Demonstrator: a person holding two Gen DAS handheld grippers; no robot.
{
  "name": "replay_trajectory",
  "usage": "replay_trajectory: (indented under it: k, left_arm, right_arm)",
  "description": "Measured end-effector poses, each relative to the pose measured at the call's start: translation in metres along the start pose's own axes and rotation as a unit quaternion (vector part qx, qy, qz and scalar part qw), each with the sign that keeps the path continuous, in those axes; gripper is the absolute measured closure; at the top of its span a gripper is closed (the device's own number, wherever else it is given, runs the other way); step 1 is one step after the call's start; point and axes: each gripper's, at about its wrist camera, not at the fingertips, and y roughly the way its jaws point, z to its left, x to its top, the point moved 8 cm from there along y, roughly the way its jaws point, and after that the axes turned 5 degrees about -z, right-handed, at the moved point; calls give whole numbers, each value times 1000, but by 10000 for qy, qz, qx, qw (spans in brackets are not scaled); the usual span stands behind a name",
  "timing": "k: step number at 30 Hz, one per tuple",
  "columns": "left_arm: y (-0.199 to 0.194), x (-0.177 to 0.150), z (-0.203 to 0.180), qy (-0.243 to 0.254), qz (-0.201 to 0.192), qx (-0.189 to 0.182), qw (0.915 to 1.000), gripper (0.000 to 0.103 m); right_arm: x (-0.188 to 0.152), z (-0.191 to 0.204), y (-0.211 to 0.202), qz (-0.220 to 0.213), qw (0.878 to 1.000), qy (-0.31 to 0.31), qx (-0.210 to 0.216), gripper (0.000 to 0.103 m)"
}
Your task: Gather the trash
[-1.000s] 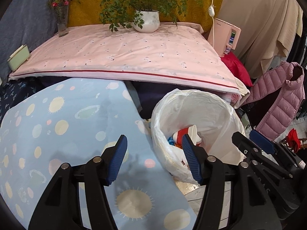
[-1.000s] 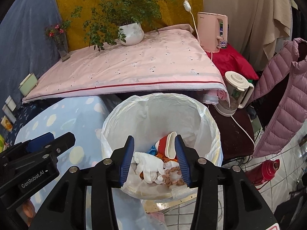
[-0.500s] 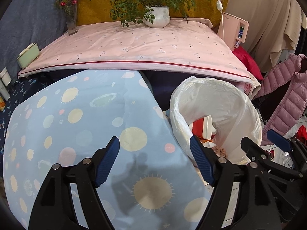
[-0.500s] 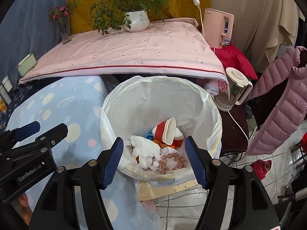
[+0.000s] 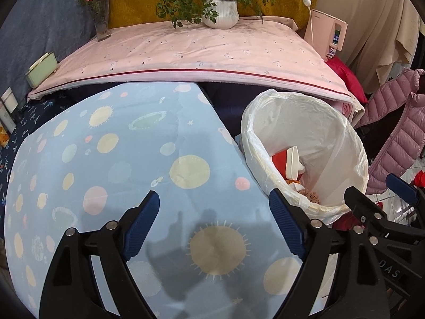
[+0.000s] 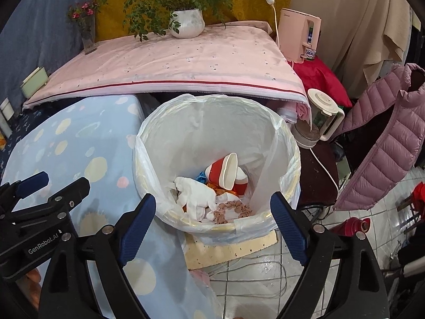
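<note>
Hovering released and empty with jaws just spread wider, the right gripper over the lined bin and the left gripper over the tabletop seemed between drops, needing more trash next.

Cloth-covered tables and tiled floor

A pot, a vase and 1 green box stood on the pink cloth; the bin stood on the floor.

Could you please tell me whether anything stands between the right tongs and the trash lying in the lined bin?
Nothing visible does: the right tongs hang open above the bin's uncovered mouth, with the white glove and red paper cup exposed below.
</note>
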Motion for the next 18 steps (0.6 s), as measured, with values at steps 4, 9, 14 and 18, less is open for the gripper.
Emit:
replay_trajectory:
  k: [4,9,14,18]
  left_arm:
    - [-1,-4,0,-4,-4,45,10000,22]
    - [0,-8,0,-24,36,73,10000,20]
    - [1,-12,-2,-17,60,73,10000,20]
    - [1,-15,-4,2,74,88,9999,20]
  right_arm:
    - [-3,-2,0,13,10000,-37,-13,7]
    - [-6,-5,0,37,9999,-35,-92,7]
    - [-10,-7,-1,65,9999,-40,-98,7]
    - [-12,-6,0,90,9999,-49,-97,7]
